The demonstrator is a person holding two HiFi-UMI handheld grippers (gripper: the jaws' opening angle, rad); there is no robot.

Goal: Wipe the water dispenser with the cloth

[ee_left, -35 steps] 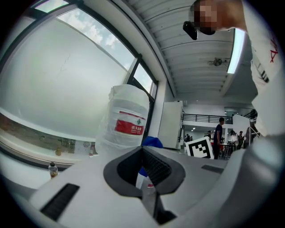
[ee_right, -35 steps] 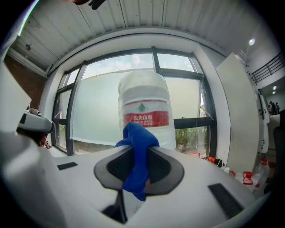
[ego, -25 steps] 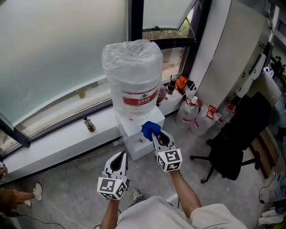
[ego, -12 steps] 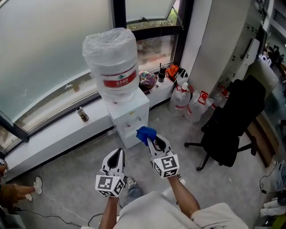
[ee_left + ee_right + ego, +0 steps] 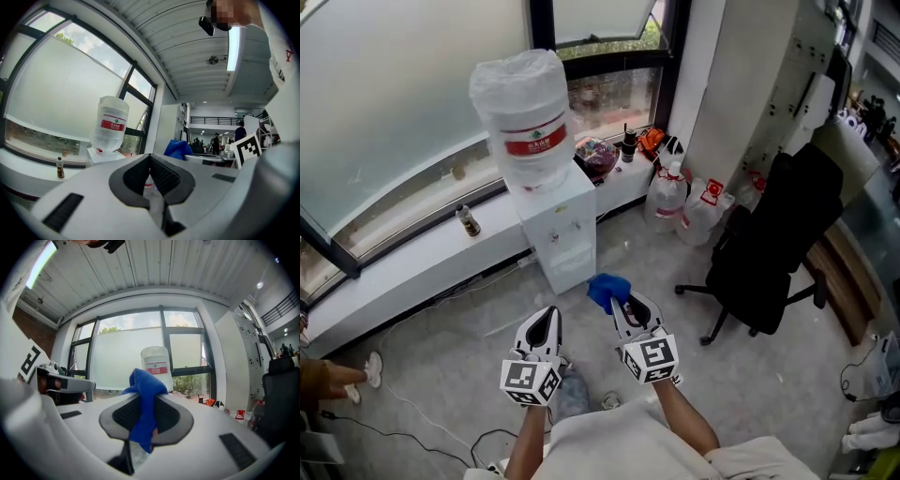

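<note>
The white water dispenser (image 5: 560,228) stands against the window sill, a large plastic-wrapped bottle (image 5: 520,106) with a red label on top. My right gripper (image 5: 619,298) is shut on a blue cloth (image 5: 606,289), well short of the dispenser's front. The cloth (image 5: 144,399) hangs bunched between the jaws in the right gripper view, with the bottle (image 5: 156,367) beyond. My left gripper (image 5: 546,324) is shut with nothing in it, lower left of the right one. In the left gripper view the bottle (image 5: 111,124) and the cloth (image 5: 178,149) appear ahead.
A black office chair (image 5: 769,253) stands to the right. Plastic jugs (image 5: 684,214) and small items crowd the floor and sill by the dispenser. A small bottle (image 5: 468,221) stands on the sill at left. Cables (image 5: 422,417) trail over the grey floor.
Both grippers and the camera have drawn back from the dispenser. The cloth, held against the dispenser's front a second ago, is now clear of it and over the floor.
</note>
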